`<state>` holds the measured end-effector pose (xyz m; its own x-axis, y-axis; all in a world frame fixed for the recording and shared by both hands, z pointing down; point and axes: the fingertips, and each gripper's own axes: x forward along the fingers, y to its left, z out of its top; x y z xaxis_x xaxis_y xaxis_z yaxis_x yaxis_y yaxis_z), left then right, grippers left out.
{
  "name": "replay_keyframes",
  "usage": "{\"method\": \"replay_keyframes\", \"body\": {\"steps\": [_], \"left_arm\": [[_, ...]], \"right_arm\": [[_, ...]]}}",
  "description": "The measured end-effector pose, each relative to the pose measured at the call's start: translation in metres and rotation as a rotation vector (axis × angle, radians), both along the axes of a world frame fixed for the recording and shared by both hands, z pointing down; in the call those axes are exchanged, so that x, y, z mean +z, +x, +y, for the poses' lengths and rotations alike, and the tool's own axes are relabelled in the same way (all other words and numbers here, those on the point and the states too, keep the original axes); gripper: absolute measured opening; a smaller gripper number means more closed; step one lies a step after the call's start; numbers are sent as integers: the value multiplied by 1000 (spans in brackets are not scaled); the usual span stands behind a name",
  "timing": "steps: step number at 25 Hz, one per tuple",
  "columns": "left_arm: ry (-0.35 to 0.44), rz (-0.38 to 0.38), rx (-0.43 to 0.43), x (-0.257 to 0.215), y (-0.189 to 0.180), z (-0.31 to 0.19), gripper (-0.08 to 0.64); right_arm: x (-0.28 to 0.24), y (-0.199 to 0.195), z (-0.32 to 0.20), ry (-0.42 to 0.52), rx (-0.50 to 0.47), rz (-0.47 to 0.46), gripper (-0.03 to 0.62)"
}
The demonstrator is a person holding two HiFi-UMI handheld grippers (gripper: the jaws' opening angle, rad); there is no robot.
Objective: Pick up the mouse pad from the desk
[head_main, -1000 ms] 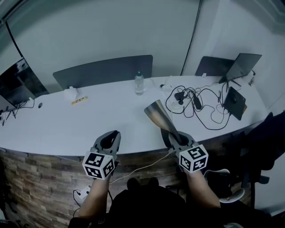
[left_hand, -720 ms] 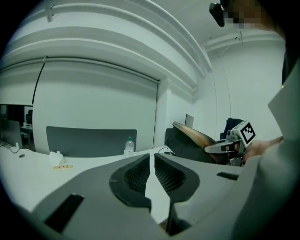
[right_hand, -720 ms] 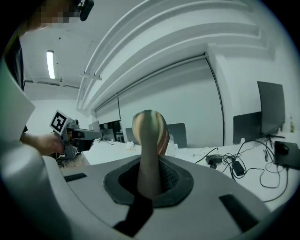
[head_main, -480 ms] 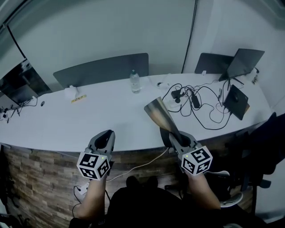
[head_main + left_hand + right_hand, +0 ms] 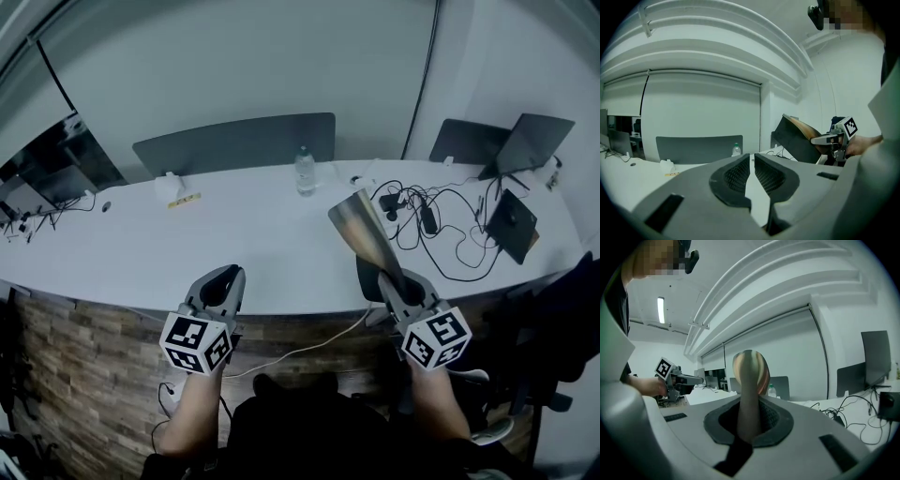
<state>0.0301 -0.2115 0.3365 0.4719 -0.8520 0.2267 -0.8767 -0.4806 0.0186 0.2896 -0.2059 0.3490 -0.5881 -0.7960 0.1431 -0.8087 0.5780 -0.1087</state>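
Note:
The mouse pad [image 5: 359, 225] is off the white desk [image 5: 141, 253]. It stands tilted up and to the left from my right gripper [image 5: 382, 277], which is shut on its lower edge near the desk's front edge. In the right gripper view the pad [image 5: 750, 376] rises edge-on from between the pads of the right gripper [image 5: 750, 414]. Over the desk's front edge to the left, my left gripper [image 5: 228, 277] is shut and holds nothing. Only a thin slit shows between the pads of the left gripper [image 5: 751, 165]. The left gripper view shows the pad's dark underside [image 5: 799, 138] at the right.
A water bottle [image 5: 304, 172] stands at the desk's back by a grey partition [image 5: 234, 145]. Tangled black cables [image 5: 441, 225], a laptop [image 5: 534, 141] and a dark tablet [image 5: 514, 225] fill the right end. A tissue pack [image 5: 169, 185] and a monitor [image 5: 56, 164] lie to the left.
Both grippers have risen a little at the desk's front edge. The right one has kept its hold on the mouse pad, and the left has stayed shut and empty.

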Motion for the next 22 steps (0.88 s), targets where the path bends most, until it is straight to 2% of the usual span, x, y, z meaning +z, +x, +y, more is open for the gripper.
{"method": "replay_keyframes", "body": {"steps": [8,15,22], "left_arm": [[40,-1,7,-18,-47,-3,38],[48,32,-11,-19,-94,2,38],[45,48,11,-18,-111,-5,38]], "right_arm": [[-17,-40,-4,36,18,-26,31],[-25,-92,-4,35,-26,-7,32],[-29,-119,0,44,-28,14,32]]}}
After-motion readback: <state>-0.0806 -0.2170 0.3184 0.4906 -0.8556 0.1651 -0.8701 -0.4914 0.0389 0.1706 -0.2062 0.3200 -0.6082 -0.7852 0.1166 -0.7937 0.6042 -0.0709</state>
